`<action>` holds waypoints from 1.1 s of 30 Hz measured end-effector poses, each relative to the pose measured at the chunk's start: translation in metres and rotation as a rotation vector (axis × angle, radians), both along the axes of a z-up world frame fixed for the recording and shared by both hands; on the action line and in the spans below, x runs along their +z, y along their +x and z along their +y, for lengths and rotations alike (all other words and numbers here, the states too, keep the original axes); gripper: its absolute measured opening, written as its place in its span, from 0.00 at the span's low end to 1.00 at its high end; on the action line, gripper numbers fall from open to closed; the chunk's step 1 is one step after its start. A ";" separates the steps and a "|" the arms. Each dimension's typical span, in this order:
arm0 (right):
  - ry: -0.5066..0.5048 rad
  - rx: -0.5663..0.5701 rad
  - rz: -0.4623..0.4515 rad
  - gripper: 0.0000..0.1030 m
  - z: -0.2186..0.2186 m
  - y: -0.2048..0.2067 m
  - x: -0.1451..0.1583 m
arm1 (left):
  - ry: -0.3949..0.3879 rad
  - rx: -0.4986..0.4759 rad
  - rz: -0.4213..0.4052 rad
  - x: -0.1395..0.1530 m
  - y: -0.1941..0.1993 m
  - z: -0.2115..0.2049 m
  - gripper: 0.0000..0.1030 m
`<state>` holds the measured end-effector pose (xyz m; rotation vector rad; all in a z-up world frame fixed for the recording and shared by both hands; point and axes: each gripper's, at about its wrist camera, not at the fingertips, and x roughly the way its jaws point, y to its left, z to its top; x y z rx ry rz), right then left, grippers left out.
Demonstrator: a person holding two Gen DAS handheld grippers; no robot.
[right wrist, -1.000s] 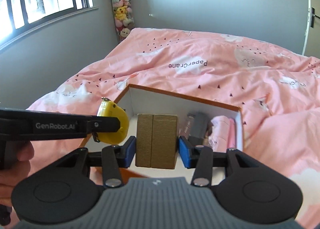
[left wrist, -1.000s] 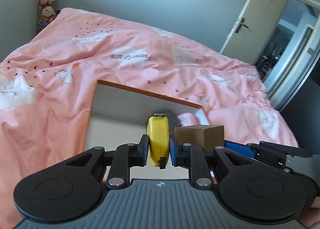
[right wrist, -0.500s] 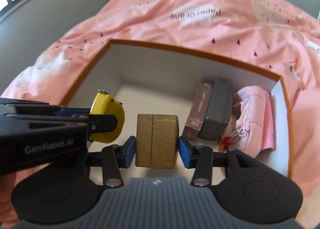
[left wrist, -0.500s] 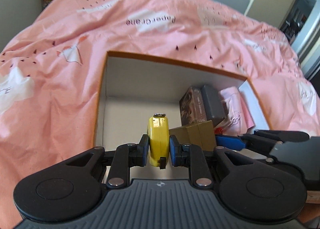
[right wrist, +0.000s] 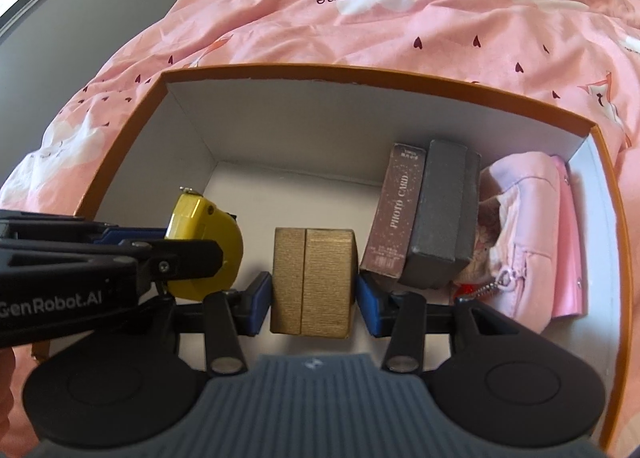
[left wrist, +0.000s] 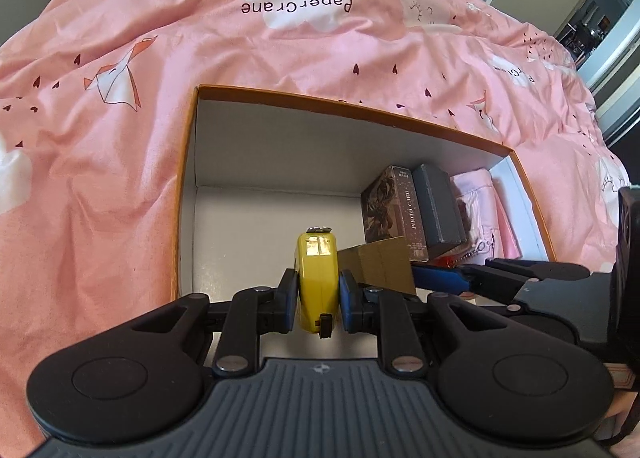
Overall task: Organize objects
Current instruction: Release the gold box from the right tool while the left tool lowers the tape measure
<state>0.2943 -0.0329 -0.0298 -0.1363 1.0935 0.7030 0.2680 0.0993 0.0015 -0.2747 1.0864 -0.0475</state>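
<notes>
Now: one yellow tape measure (left wrist: 316,278) | one gold box (right wrist: 312,282) | perhaps two upright boxes (right wrist: 424,218)

The pink bedspread (right wrist: 400,18) at twelve o'clock reads "PaperCrane", upside down. The brown box (right wrist: 394,226) says "PHOTO CARD" on its spine. My left gripper (right wrist: 224,250), at nine o'clock, reads "GenRobot.AI".
</notes>
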 end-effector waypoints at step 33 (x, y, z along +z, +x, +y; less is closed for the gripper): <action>0.125 -0.121 0.101 0.13 -0.009 0.004 -0.007 | 0.046 -0.032 0.005 0.000 0.020 0.000 0.23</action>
